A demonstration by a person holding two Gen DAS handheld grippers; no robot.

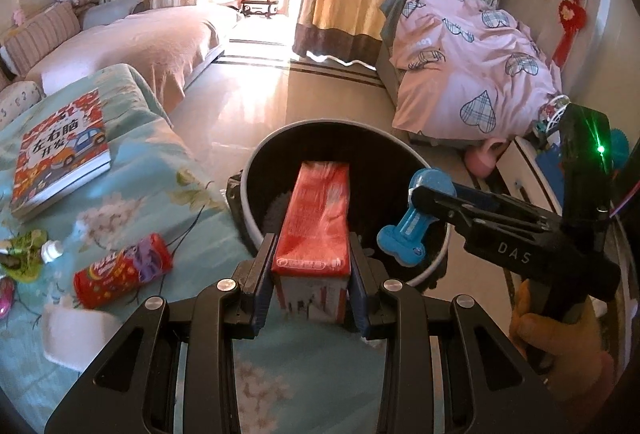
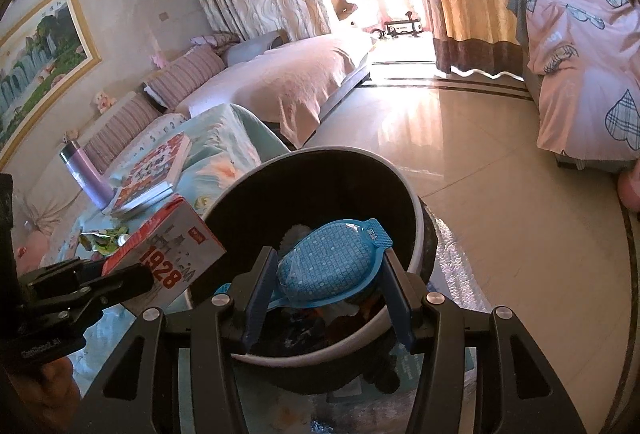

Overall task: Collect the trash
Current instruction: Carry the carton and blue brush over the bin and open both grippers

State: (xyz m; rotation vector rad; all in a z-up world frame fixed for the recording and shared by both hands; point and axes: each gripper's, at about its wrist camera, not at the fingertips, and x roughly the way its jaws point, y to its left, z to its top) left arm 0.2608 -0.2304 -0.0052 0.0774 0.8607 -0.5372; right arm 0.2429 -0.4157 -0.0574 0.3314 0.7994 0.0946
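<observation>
- The red carton (image 1: 316, 222) sits clamped between the pads of the left tool (image 1: 312, 274), its far end reaching out over the rim of the black trash bin (image 1: 256, 170); in the right wrist view the same carton (image 2: 172, 254) shows a white side printed with "1928".
- The blue plastic packet (image 2: 336, 262) is gripped between the pads of the right tool (image 2: 328, 298), jaws about half apart and closed on it, held over the open mouth of the bin (image 2: 412, 234).
- From the left wrist view the packet (image 1: 412, 218) hangs at the tip of the right tool (image 1: 432, 202), above the bin's right rim.
- A gloved hand (image 1: 560, 346) grips the right tool's handle.
- The bin stands on the floor (image 1: 256, 102), just beside a bed with a pale blue floral cover (image 1: 168, 194).
- On that cover lie a red snack canister (image 1: 124, 270), a green wrapper (image 1: 24, 254), a small white-capped bottle (image 1: 54, 250) and a children's book (image 1: 60, 154).
- A purple flask (image 2: 86, 174) stands near the book in the right wrist view.
- A pink quilt with heart prints (image 1: 472, 74) is heaped well apart, across the floor.
</observation>
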